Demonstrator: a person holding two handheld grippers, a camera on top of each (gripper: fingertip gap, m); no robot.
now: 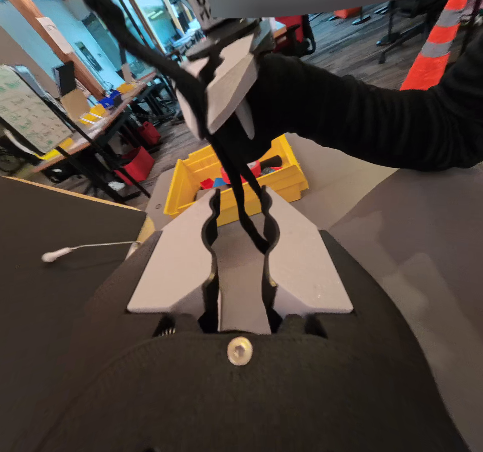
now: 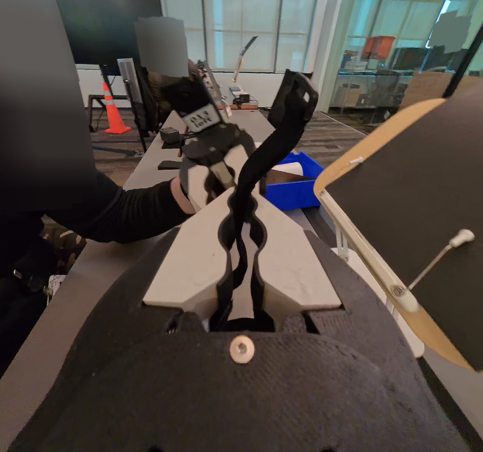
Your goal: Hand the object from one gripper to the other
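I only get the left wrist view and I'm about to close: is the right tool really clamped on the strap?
Observer: Yes. Its own view shows the right tool shut on the strap, pinched right at the tips.
Operator: The strap's top end blurs out of my picture. Where does it go?
Observer: It rises past the tips, bends right and ends in a flat tab in the air.
Operator: Anything behind it?
Observer: A blue bin, just beyond the right tool.
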